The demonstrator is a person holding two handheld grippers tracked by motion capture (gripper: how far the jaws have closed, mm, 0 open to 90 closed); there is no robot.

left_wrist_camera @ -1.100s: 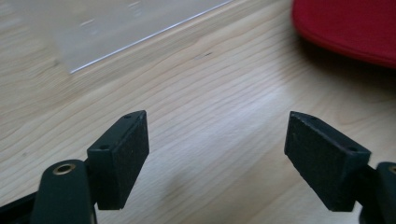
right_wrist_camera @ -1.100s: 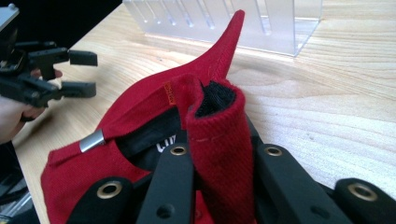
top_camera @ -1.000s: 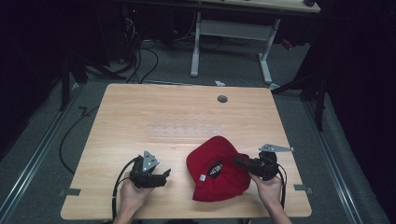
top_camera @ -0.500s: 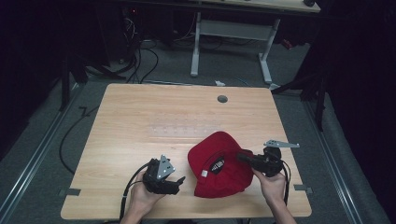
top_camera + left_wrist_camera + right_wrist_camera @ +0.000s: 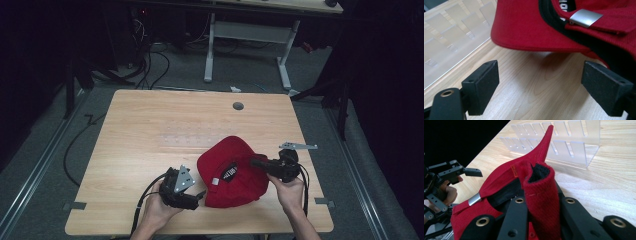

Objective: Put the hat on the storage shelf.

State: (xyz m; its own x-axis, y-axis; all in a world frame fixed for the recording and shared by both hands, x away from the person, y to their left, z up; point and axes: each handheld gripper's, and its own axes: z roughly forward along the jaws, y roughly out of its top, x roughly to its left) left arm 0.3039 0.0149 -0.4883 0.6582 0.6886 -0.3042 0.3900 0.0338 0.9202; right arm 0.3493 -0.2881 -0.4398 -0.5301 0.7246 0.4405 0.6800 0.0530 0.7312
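Observation:
A red cap [image 5: 230, 170] lies on the wooden table [image 5: 150, 125] near its front edge, its back turned up so the black lining and a strap with a metal buckle [image 5: 586, 17] show. My right gripper [image 5: 256, 162] is shut on a fold of the cap's rear fabric [image 5: 541, 195], holding that side a little off the table. My left gripper [image 5: 197, 196] sits low at the cap's left. Its jaws have just been opening and stand open [image 5: 546, 92] with bare wood between them. The cap's edge [image 5: 524, 25] hangs just beyond its tips.
A clear acrylic rack with slots [image 5: 185, 140] lies on the table behind the cap, close to it [image 5: 564, 145]. A round grommet [image 5: 238, 106] sits near the far edge. Cables trail from both grippers over the front edge.
My left gripper has moved right, up to the cap, and its jaws have spread. My right gripper has raised its side of the cap slightly.

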